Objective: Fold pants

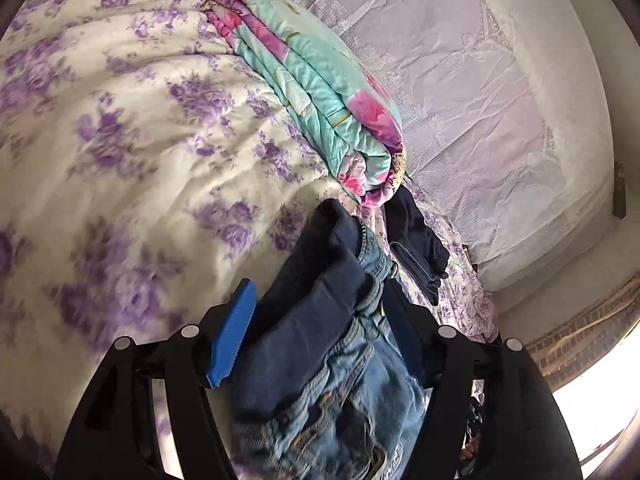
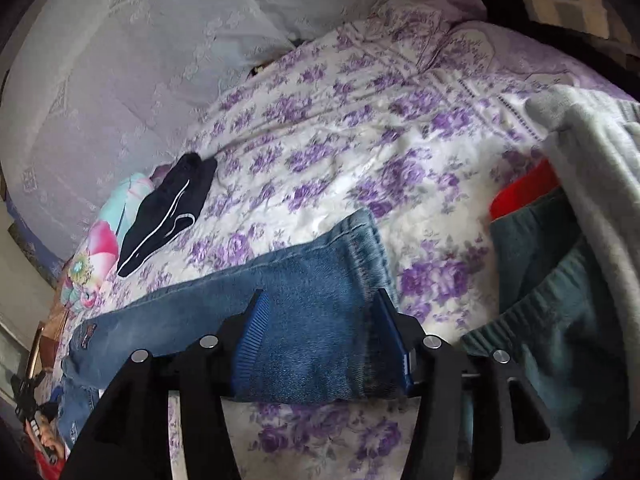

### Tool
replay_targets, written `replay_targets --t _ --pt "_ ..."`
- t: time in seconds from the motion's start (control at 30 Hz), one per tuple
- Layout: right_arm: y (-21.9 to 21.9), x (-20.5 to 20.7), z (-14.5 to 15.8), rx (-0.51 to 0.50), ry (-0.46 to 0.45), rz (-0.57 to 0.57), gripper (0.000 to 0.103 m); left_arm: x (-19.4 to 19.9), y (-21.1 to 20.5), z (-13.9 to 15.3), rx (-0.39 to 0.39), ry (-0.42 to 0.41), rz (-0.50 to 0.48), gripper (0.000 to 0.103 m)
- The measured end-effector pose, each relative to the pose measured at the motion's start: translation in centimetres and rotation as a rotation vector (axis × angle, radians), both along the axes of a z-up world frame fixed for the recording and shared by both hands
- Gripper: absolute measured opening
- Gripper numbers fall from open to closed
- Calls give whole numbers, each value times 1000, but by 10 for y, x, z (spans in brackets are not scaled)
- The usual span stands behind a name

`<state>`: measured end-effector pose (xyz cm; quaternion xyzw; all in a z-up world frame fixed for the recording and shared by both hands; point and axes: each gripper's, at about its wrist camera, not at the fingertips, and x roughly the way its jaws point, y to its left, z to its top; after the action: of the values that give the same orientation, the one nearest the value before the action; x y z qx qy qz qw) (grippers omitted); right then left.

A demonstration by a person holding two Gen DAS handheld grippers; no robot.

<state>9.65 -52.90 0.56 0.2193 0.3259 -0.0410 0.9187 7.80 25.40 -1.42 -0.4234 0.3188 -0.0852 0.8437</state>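
Note:
Blue jeans (image 2: 304,280) lie across the purple-flowered bedspread (image 2: 360,140), one leg stretched flat with its hem to the right. My right gripper (image 2: 320,294) is open and low over that leg near the hem. Its blue pads (image 2: 256,328) stand at either edge of the flat cloth without pinching it. In the left wrist view the bunched waist end of the jeans (image 1: 328,320) rises between the fingers of my left gripper (image 1: 316,292). The cloth drapes over the right finger and hides its pad. The left pad (image 1: 234,336) stands clear of the denim, so the jaws are open.
A folded teal and pink quilt (image 1: 320,92) lies on the bedspread (image 1: 120,140), with a dark navy garment (image 1: 416,240) beside it. Grey (image 2: 592,168), teal (image 2: 540,280) and red (image 2: 524,192) clothes are piled at the right. A lace-covered wall (image 1: 480,100) borders the bed.

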Motion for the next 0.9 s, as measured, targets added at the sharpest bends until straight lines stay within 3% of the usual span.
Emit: replay_targets --t 0.1,0.17,0.3,0.47,0.6,0.7,0.8,0.9 --pt "-4 -34 21 14 -148 -38 55 -32 0 -11 17 18 1 70" --pt "-3 -64 37 36 -251 -51 56 -40 -1 -19 -31 28 -61 70" --pt "3 -126 44 220 -353 26 64 -40 -8 -20 -32 63 -99 70" --pt "31 -191 14 445 -174 116 64 -23 -29 -16 70 154 -98 70" --pt "51 -238 2 442 -4 79 64 -11 -39 -17 103 155 -72 65" --pt "62 -271 -1 457 61 42 64 -12 -38 -20 133 153 -52 50" --pt "72 -287 -11 528 133 39 66 -15 -29 -24 89 147 -52 41" --pt "86 -282 -27 529 193 65 69 -15 -25 -28 51 145 -53 37"
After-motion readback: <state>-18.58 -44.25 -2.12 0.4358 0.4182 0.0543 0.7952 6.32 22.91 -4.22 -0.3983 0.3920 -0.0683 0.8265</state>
